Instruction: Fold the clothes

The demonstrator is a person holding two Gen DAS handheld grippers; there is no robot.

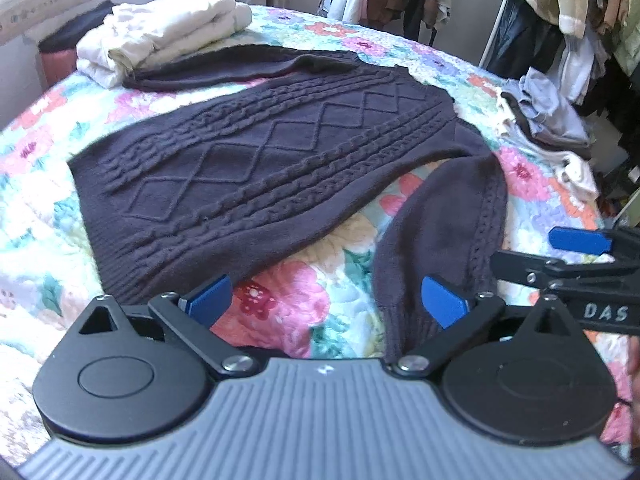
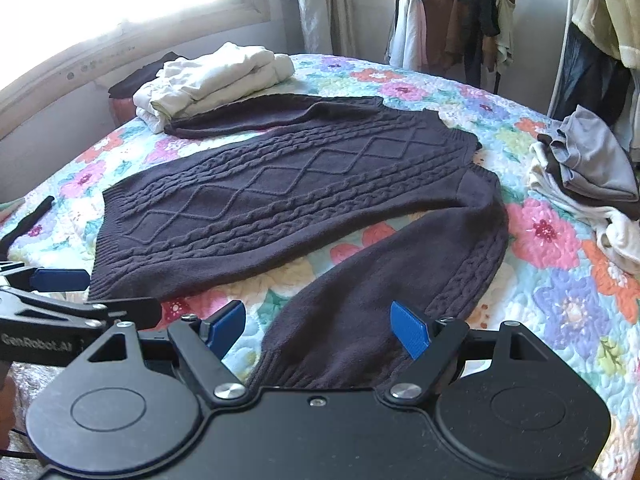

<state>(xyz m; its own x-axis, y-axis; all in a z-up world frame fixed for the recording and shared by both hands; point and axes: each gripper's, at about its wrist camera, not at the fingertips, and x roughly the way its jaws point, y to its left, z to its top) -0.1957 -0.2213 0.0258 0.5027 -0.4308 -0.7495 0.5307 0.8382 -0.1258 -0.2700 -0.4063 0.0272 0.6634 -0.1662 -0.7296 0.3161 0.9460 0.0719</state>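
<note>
Looking at the dark cable-knit sweater [image 2: 280, 200], it's spread flat across the middle of the frame on the flowery quilt [image 2: 560, 300], hem toward the left, collar toward the upper right. One sleeve [image 2: 360, 320] curves down to the bottom centre, cuff right by the right gripper [image 2: 318, 330]. The other sleeve [image 2: 260, 114] lies along the top edge of the body, next to a stack of white folded stuff [image 2: 216, 76] in the upper left.

Both grippers are wide open with nothing pinched. In the left wrist view the left gripper [image 1: 326, 300] hangs over bare quilt between the hem corner and the cuff, with the cuff just by its right-hand finger.

My guess is the near sleeve gets folded in first. To do it well I'd grab the ribbed cuff with the right one, both layers, not just the top knit, then lift only enough to clear the quilt and lay it straight across the body. The left could pin the shoulder area so the body doesn't drag. The messy pile [image 2: 592, 176] at the right edge is well clear.
</note>
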